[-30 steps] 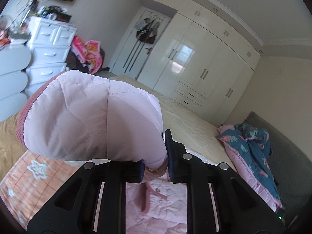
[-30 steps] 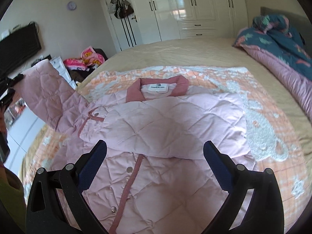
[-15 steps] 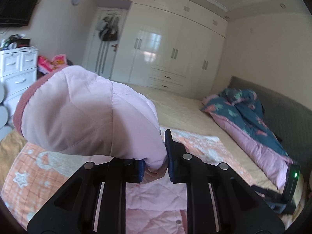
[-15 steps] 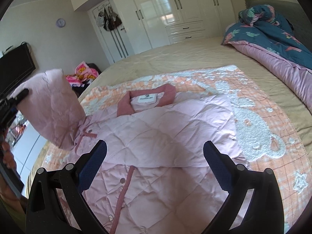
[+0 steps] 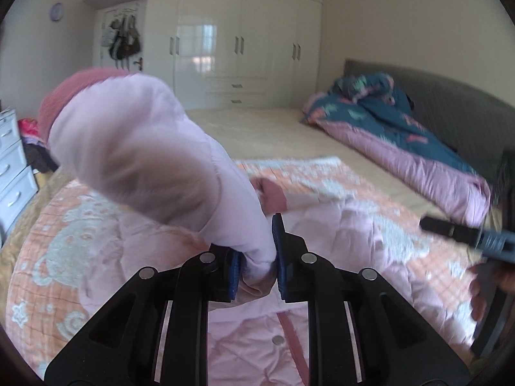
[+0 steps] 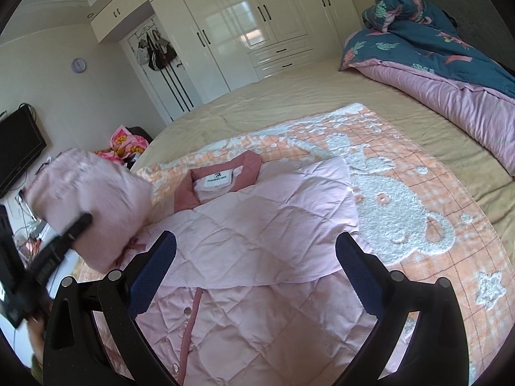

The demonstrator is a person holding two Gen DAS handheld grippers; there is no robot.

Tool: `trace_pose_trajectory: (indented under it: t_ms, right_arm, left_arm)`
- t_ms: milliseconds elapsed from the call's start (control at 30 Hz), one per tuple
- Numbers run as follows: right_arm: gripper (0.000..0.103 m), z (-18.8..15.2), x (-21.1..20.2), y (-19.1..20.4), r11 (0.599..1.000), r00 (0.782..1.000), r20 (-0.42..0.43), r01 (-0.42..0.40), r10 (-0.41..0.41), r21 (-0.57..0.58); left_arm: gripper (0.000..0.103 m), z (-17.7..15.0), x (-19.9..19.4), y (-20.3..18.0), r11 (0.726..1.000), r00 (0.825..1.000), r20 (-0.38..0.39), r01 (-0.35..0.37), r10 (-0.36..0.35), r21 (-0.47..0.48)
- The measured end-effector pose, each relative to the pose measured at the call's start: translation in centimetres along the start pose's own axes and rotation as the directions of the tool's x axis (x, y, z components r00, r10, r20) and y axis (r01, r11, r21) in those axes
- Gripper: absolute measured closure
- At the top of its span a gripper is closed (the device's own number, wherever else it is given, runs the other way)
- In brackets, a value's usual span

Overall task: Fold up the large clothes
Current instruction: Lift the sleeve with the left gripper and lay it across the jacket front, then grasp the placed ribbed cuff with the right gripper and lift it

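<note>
A pale pink quilted jacket [image 6: 257,234] with a darker pink collar lies on an orange patterned blanket [image 6: 402,193] on the bed. One sleeve is folded across its front. My left gripper [image 5: 256,254] is shut on the other sleeve [image 5: 145,148] and holds it raised above the jacket's left side; the lifted sleeve also shows in the right wrist view [image 6: 93,206]. My right gripper [image 6: 254,276] is open and empty, hovering over the jacket's lower front. It also shows at the right edge of the left wrist view [image 5: 476,238].
A blue and pink duvet [image 6: 450,64] is bunched along the bed's right side by the grey headboard [image 5: 434,103]. White wardrobes [image 6: 257,32] line the far wall. White drawers [image 5: 13,177] and a TV [image 6: 19,148] stand left of the bed.
My left gripper has swung right with the sleeve, carrying it in over the jacket. The right gripper has stayed open and shifted only slightly.
</note>
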State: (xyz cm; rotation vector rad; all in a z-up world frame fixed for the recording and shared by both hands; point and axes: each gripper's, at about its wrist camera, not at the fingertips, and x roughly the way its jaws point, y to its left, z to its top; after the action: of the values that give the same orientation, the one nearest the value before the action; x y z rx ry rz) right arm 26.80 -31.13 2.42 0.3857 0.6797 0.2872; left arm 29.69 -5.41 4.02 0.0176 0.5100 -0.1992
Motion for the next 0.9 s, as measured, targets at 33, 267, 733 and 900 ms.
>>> trace_pose_trajectory:
  t_ms: [33,267,733,900]
  right_arm:
    - [0.004,0.1,-0.1,-0.3,1.0,1.0,0.002,0.001,-0.001,0.005]
    - [0.004,0.8,-0.9,-2.2,0.998,0.999,0.029,0.011,-0.013,0.064]
    - [0.004,0.6,0.1,-3.7,0.99,0.999,-0.01,-0.033,0.035,0.136]
    - [0.004,0.2,1.2,-3.8,0.984,0.995,-0.06,-0.065,0.075,0.164]
  left_arm:
    - [0.092,-0.4,0.5,-0.4,1.0,1.0,-0.015,0.005,-0.004,0.01]
    - [0.092,-3.0,3.4,-2.5,0.997,0.993,-0.117,0.029,-0.02,0.07]
    - [0.082,-6.7,4.8,-5.0,0.974,0.97,-0.241,0.03,0.025,0.223]
    - [0.057,-7.4,4.3,-5.4,0.97,0.954,-0.298,0.061,0.013,0.235]
